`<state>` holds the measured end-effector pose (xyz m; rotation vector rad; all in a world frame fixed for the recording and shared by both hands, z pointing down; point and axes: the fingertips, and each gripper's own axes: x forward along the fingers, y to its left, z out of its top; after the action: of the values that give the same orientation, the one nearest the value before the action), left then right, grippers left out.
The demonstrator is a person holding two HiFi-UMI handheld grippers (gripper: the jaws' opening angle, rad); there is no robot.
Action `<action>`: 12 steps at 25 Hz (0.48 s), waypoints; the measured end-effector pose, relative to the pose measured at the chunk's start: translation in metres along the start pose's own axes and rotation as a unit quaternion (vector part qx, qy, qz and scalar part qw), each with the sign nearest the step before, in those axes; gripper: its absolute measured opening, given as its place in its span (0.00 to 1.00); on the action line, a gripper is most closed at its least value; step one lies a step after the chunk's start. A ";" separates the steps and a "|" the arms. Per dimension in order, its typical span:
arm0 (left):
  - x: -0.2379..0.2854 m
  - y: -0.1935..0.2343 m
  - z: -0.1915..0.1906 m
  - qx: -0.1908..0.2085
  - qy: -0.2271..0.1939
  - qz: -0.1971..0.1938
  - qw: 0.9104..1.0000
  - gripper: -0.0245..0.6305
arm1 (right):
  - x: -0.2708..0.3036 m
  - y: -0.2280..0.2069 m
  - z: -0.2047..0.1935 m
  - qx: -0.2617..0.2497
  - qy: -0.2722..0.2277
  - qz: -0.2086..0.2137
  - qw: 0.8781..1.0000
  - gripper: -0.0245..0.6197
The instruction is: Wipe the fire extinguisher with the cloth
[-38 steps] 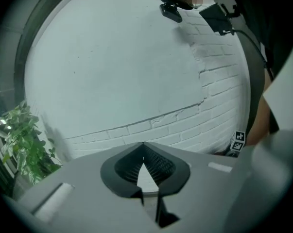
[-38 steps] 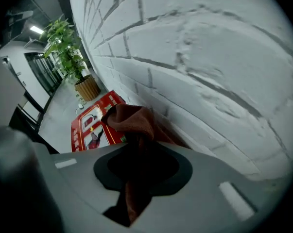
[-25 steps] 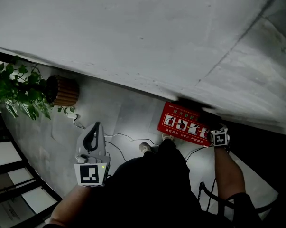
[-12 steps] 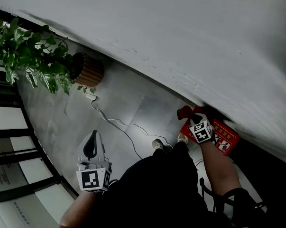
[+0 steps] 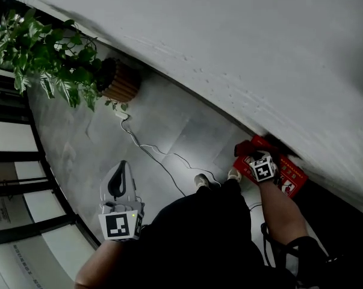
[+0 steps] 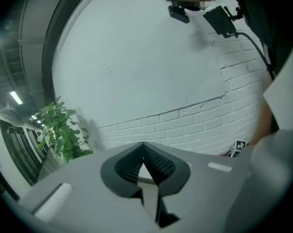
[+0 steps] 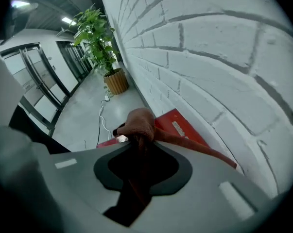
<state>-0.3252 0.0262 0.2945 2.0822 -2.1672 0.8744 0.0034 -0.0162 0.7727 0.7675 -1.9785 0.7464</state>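
Left gripper [image 6: 143, 148]: your left claw is closed, with its fingertips meeting and nothing between them. You hold it out over the grey floor [image 5: 79, 149], well apart from the red box.
Right gripper [image 7: 142, 148]: your right claw is clamped on the cloth. It points steeply down at the foot of the brick wall [image 5: 241, 47].
Cloth [image 7: 139, 123]: reddish-brown and bunched just past the jaw tips. One tail trails off to the right across the gripper body. It hangs just above the red box.
Fire extinguisher box [image 5: 288, 174]: red with white pictograms, set at the base of the wall on your right side. Your right gripper is over its near end. The extinguisher itself cannot be made out clearly.
Potted plant [image 5: 49, 53]: leafy, in a ribbed brown pot against the same wall, well apart from the box.
Cable [image 5: 151, 152]: thin and pale. It runs across the floor from beside the pot towards your shoes [image 5: 200, 180].
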 end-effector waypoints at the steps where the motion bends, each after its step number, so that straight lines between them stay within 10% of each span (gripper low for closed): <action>1: 0.003 -0.004 0.003 0.001 -0.006 -0.009 1.000 0.04 | -0.006 -0.004 -0.005 0.006 -0.001 -0.006 1.000 0.14; 12: 0.042 -0.108 0.047 0.034 -0.065 -0.166 0.983 0.04 | -0.093 -0.060 -0.115 0.130 -0.003 -0.096 0.987 0.14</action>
<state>-0.2134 -0.0268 0.3121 2.4995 -1.7811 0.8059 0.1463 0.0529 0.7562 1.0991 -1.7999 0.8964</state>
